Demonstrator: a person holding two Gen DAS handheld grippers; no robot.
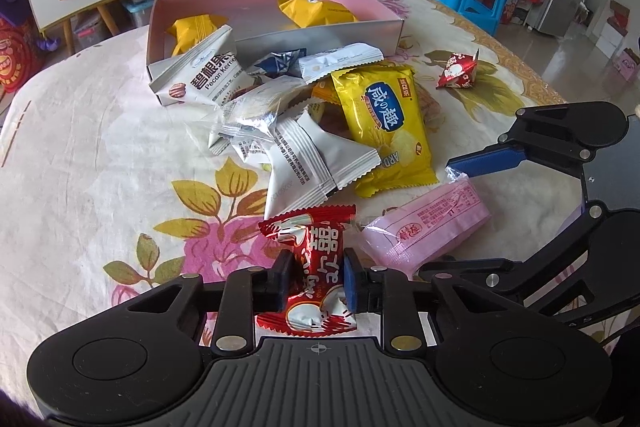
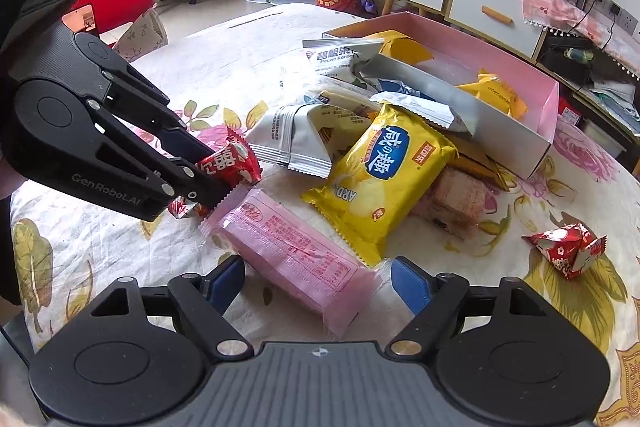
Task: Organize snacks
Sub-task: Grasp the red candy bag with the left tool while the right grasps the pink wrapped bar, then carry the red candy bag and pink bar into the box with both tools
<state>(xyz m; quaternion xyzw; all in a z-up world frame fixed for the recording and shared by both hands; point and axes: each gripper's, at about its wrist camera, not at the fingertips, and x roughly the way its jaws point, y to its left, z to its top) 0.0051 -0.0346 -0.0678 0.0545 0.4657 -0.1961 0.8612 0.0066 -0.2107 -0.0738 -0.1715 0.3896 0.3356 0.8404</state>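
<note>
Two snacks are in play at once on the flowered tablecloth (image 1: pixel 88 131). A red foil candy (image 1: pixel 314 269) is pinched between the narrow-set fingers of the left gripper (image 1: pixel 316 285), its long axis running away from the camera, one crimped end toward the palm, the other toward the heap. Just beside it, to the right, a pink wafer pack (image 2: pixel 294 259) lies flat with its long axis slanting from far left to near right; the right gripper (image 2: pixel 318 285) stands wide open with one blue finger on either side of the pack's near end, not yet visibly touching it. Beyond both, a yellow chip bag (image 1: pixel 384 131) tops a loose pile of white sachets (image 1: pixel 312 163), and a pecan packet (image 1: pixel 204 75) leans on the front wall of the pink-lined box (image 1: pixel 276 41), which already holds two yellow packs. A second red candy (image 2: pixel 568 251) sits well apart on the right. The box lies straight ahead of the left gripper, past the heap, so the held candy would probably need to be carried over the pile to reach it.
</note>
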